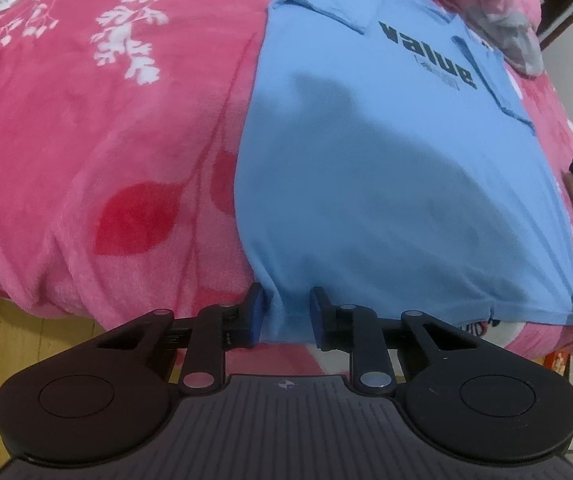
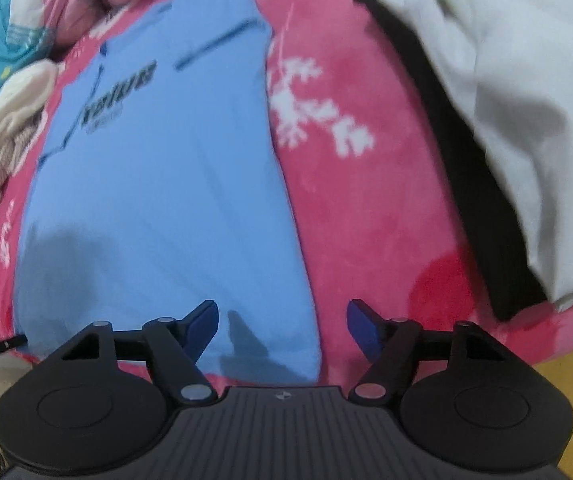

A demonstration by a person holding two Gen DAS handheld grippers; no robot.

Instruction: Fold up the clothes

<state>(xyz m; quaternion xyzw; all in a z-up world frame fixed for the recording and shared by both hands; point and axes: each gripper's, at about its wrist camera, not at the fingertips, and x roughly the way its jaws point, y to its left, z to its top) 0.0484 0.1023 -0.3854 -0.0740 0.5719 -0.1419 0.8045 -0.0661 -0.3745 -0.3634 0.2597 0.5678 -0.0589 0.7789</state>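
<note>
Blue T-shirt (image 1: 386,184) with black "value" lettering lies flat on a pink floral blanket (image 1: 86,140) covering the bed, sleeves folded inward. Its hem hangs toward the near edge of the bed. The left claw (image 1: 286,314) straddles one hem corner, with a bunch of fabric between its blue pads; whether the pads press the cloth is unclear. The right claw (image 2: 282,328) stands wide open above the other hem corner, gripping nothing. A white and black garment (image 2: 486,100) lies beside the shirt.
</note>
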